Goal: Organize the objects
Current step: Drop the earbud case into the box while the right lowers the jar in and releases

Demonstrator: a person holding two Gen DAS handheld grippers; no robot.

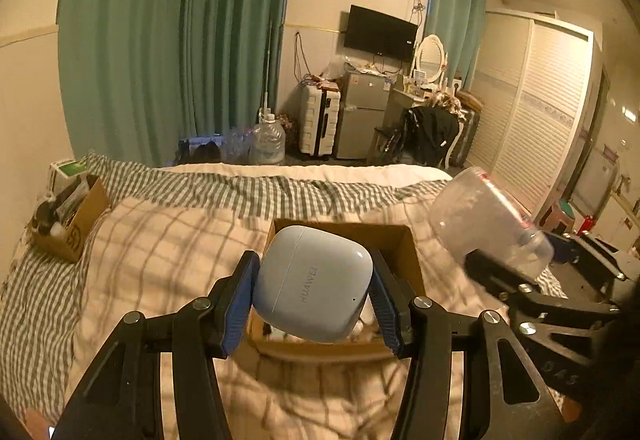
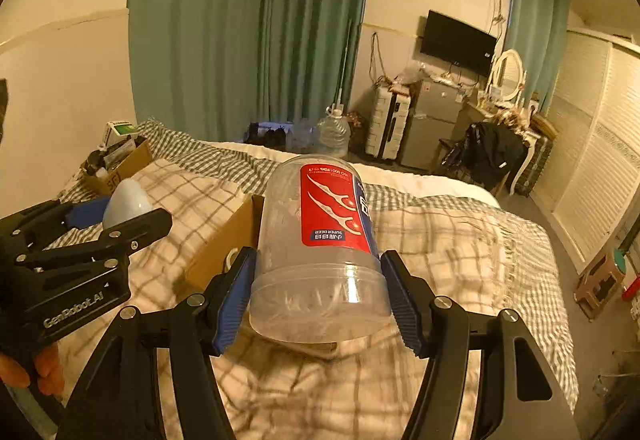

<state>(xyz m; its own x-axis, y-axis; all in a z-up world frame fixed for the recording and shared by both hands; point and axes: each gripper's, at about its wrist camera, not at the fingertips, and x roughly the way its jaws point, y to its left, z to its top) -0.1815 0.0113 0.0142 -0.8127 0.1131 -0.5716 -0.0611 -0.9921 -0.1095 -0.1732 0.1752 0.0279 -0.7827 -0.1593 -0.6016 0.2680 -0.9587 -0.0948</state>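
Observation:
My left gripper (image 1: 312,292) is shut on a pale blue earbud case (image 1: 312,284) marked HUAWEI and holds it over an open cardboard box (image 1: 404,240) on the bed. My right gripper (image 2: 318,292) is shut on a clear plastic jar (image 2: 320,240) with a red label, held upside down above the bed just right of the same box (image 2: 228,244). The jar also shows in the left wrist view (image 1: 488,220), and the left gripper with the case shows in the right wrist view (image 2: 128,203).
A second cardboard box (image 1: 76,220) full of items sits at the bed's far left corner by the wall. The checked blanket (image 1: 168,252) covers the bed. Beyond the bed stand a water jug (image 1: 268,139), suitcase, small fridge, chair and wardrobe.

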